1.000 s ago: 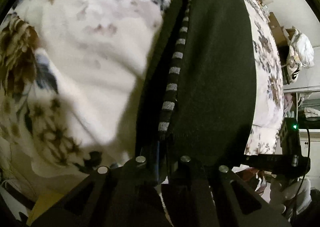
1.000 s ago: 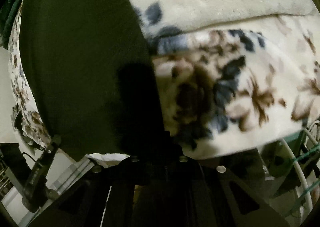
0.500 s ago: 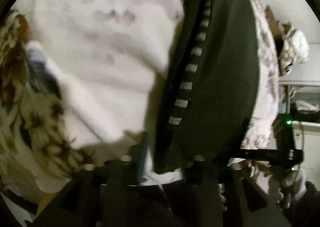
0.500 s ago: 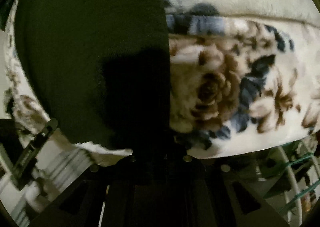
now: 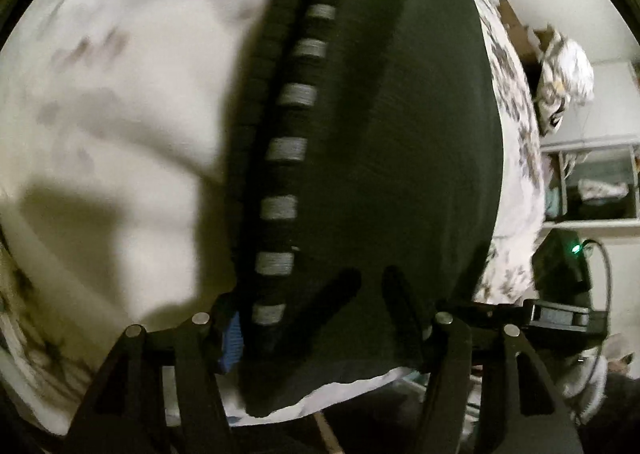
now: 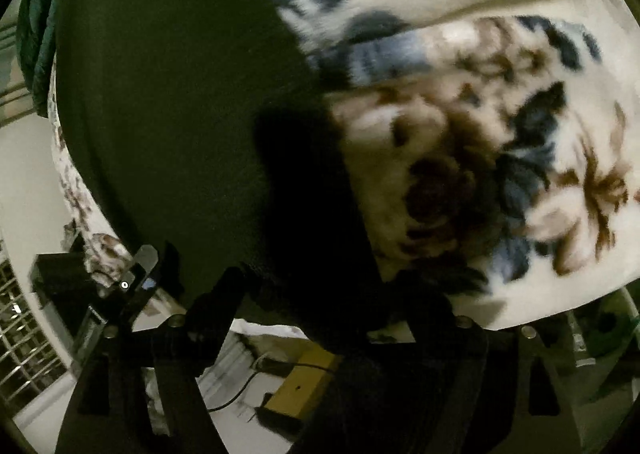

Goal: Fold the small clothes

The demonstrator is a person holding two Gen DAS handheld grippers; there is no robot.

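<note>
- The left hand-held gripper (image 5: 370, 282) pointed down at a dark garment (image 5: 392, 134) that lay flat on a flowery blanket (image 5: 120, 102).
- Its two dark fingers (image 5: 336, 294) stood apart in a V shape, and the jaws were opening.
- The dark garment lay under and between those fingers, but the pads did not squeeze it.
- A strip with grey and black stripes (image 5: 288, 150) ran up the garment, just to the left of the left hand-held gripper and away from it.
- The near edge of the garment sat close to this gripper, with pale blanket showing below it.
- A small blue bit (image 5: 232, 338) showed by the left finger; I could not tell what it was.
- Far off to the right of this gripper stood a white shelf (image 5: 592, 182) with things in it.
- The right hand-held gripper (image 6: 320, 294) also pointed down, at the garment's right edge (image 6: 168, 94).
- Its jaws were opening wide, and they gripped nothing.
- The dark cloth lay ahead and to its left, and a dark shadow (image 6: 304, 190) fell on the cloth right in front.
- To the right of this gripper the blanket showed big brown and blue flowers (image 6: 460, 182).
- The picture was blurry there.
</note>
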